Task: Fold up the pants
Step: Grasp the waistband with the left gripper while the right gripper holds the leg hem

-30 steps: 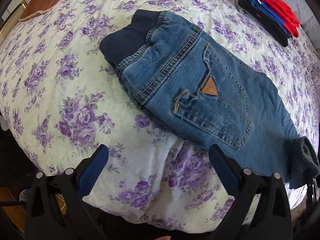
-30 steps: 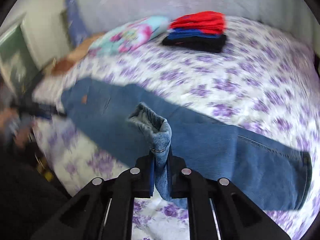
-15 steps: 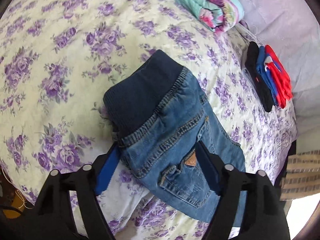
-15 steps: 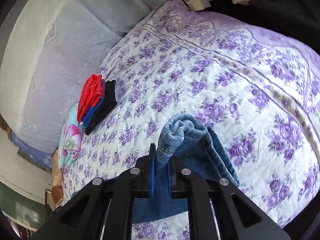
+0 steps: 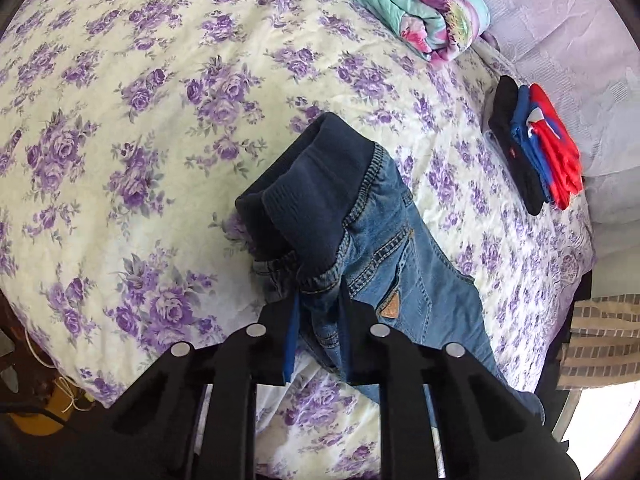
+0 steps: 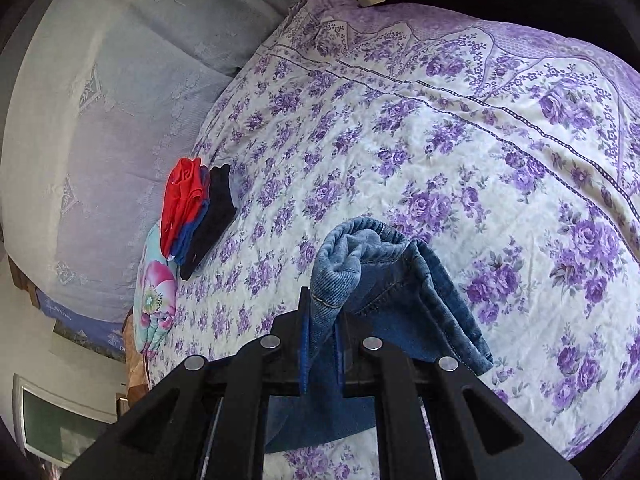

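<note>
Both tongs bite denim: my left gripper (image 5: 318,320) is closing on the jeans (image 5: 392,264) just under the dark waistband (image 5: 308,200), while my right gripper (image 6: 322,336) pinches the leg cuff (image 6: 340,264), the pants sagging between them onto the floral bedspread (image 5: 120,128) ahead. I worry the left pinch catches only one bunched layer and slips when lifted, skewing the fold. A second ago the left jaws stood wide over flat jeans.

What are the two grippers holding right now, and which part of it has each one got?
Both hold the jeans. The left gripper, jaws closing, pinches denim just below the waistband; the right gripper clamps the leg cuff.
</note>
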A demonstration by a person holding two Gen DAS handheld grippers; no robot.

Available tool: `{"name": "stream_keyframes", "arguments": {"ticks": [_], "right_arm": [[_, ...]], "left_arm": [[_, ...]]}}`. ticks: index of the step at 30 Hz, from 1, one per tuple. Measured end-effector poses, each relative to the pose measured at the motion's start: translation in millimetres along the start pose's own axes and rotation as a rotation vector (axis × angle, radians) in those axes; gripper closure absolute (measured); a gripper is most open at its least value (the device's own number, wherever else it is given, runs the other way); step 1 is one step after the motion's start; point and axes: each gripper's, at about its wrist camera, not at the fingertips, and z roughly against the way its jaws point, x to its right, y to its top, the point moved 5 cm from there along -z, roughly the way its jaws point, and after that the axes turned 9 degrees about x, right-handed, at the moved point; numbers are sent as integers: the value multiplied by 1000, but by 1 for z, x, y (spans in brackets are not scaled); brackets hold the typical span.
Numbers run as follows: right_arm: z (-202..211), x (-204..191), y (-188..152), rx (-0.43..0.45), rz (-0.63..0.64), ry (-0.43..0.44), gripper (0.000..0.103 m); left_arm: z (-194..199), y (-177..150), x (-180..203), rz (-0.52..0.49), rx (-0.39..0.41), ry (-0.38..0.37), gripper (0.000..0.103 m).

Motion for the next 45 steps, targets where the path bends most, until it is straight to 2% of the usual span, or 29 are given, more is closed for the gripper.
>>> {"name": "stream_keyframes", "arguments": {"ticks": [2,6,9,12,15,17,18,19,20,21,22,23,24,25,26,27,29,37,42,45], "right_arm": [[-1,1,1,-5,-3,-8,93],[2,1,3,-10,-24,0,93],[-2,2,8,-16,-65,22,93],[-18,-5,31,-8,-111,59,93],[-50,-18,69,52,-145,101,94],[-81,-24,93,100,-128,82,93],[-102,-29,101,89,-67,34,93],[-121,-30,105,65,-9,-51,77],[-132,-28,106,51,25,-153,47],[-134,-30,106,62,49,-196,41],[-131,-35,105,74,69,-157,40],[-125,-41,103,81,91,-112,41],[-116,-43,100,90,121,-101,42],[-107,-43,97,97,148,-107,42],[-99,-41,93,93,166,-106,41],[-90,-36,88,85,169,-100,41],[-75,-26,77,70,163,-107,41],[-20,12,10,-5,77,-132,40],[4,29,-29,-52,25,-137,39],[15,37,-43,-66,-10,-140,39]], "left_arm": [[6,1,5,1,12,-13,87],[24,7,29,-66,52,-61,88],[20,23,43,-21,64,-129,90],[11,51,72,-6,87,-205,91],[-11,97,108,-10,148,-220,91],[-33,122,118,43,184,-213,91],[-50,133,119,83,194,-210,90],[-69,139,117,110,182,-192,88],[-81,142,115,122,161,-160,87],[-89,141,111,144,140,-141,86],[-89,137,109,155,135,-174,79],[-83,133,110,134,143,-211,67],[-74,128,110,81,159,-222,60],[-64,123,107,32,187,-189,45],[-54,119,102,-13,224,-144,40],[-46,115,95,-47,245,-121,40],[-34,107,77,-61,222,-132,40],[-12,41,-16,48,105,-107,41],[-29,12,-34,101,39,-128,41],[-43,10,-28,96,44,-138,41]]}}
